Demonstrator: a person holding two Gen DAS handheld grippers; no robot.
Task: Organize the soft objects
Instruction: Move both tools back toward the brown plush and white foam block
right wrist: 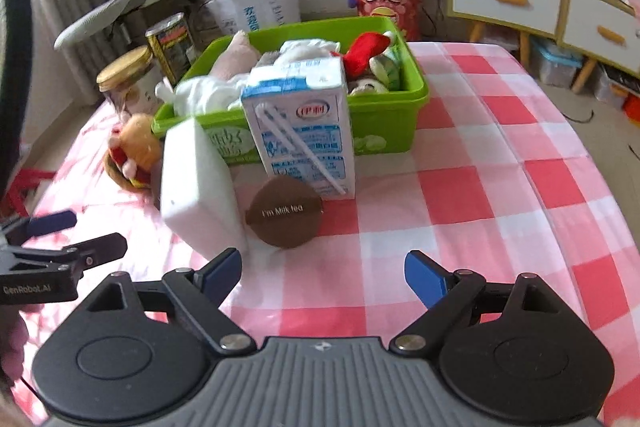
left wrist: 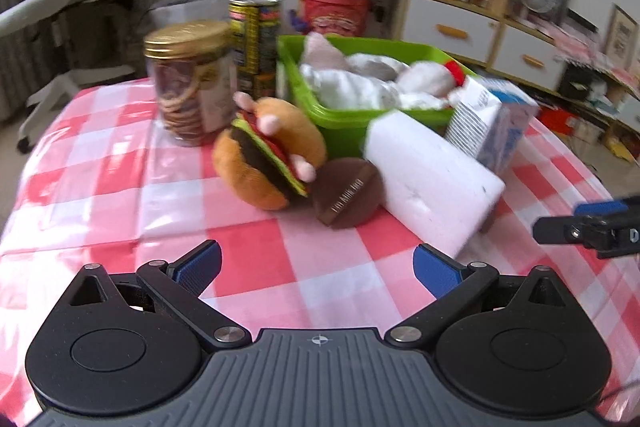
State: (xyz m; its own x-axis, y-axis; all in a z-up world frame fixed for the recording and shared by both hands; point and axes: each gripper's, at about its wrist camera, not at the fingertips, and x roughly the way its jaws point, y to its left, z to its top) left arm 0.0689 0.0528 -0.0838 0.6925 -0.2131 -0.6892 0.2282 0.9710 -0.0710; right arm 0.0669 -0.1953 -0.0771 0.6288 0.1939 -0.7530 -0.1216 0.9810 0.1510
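while both grippers gape empty, the burger plush (left wrist: 269,151) touches the brown puff (left wrist: 347,193).

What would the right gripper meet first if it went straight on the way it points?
Probably the brown round pad, lying just ahead of the open right gripper, with the milk carton behind it; depth is uncertain.

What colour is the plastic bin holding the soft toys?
Bright green plastic bin, clearest in the right wrist view.

Green bin (right wrist: 384,123) — red-checked tablecloth (right wrist: 480,187).
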